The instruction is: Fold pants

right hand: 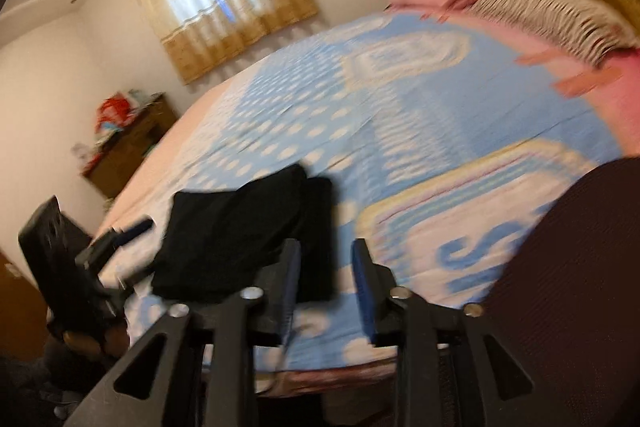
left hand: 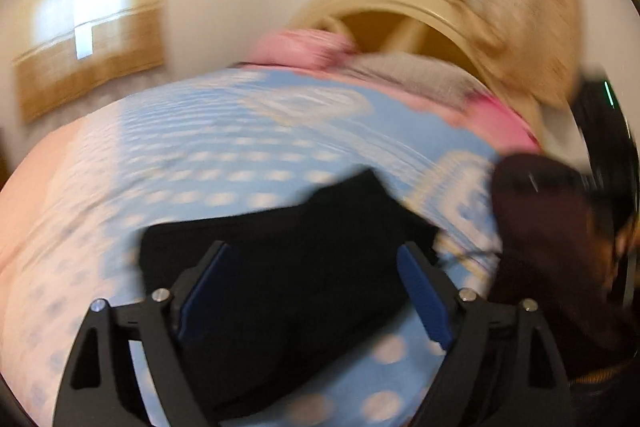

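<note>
Our left gripper (left hand: 314, 283) hangs wide apart, gripping nothing, with the folded black pants (left hand: 288, 267) right ahead between its fingers, flat on the bed (left hand: 248, 131). Our right gripper (right hand: 325, 277) is parted too, pants (right hand: 248, 239) just left of it.

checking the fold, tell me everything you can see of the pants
The pants are black, soft matte cloth, folded into a compact, roughly rectangular stack with one layer stepped back at the far edge. They lie flat on the blue dotted bedspread near the bed's near edge. No gripper holds them: the left gripper is wide open with the pants showing between its fingers, and the right gripper is open beside them. Blur hides seams and waistband.
</note>
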